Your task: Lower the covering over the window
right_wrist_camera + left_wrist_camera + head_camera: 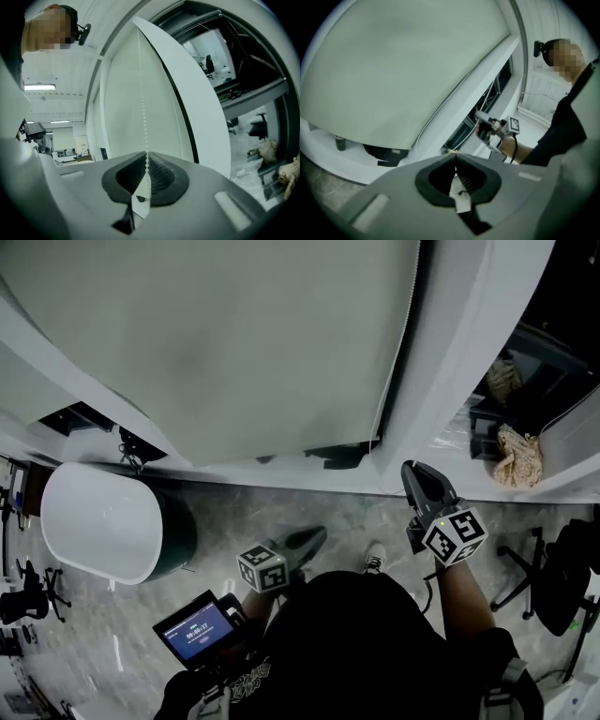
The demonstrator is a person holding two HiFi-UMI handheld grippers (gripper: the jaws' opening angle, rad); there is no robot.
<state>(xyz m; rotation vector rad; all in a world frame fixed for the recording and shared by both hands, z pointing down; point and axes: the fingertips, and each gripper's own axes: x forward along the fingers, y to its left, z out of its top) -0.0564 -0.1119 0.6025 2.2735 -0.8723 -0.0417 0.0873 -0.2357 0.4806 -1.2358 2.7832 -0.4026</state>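
Presently the chain point(143, 108) is pinched between the shut jaws of the right gripper point(146, 153) and is seen rising straight above it, against the blind point(122, 103) just ahead. The left gripper point(455, 153) is pressed together, empty, with the blind ahead and above.

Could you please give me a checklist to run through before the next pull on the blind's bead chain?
1. Right gripper shut on the bead chain: ok.
2. Chain straight and untangled above the jaws: ok.
3. Left gripper shut, apart from the chain: ok.
4. Roller blind down to the sill: not ok, a dark gap shows beneath its bottom edge.
5. Held strand is the lowering one: cannot tell.
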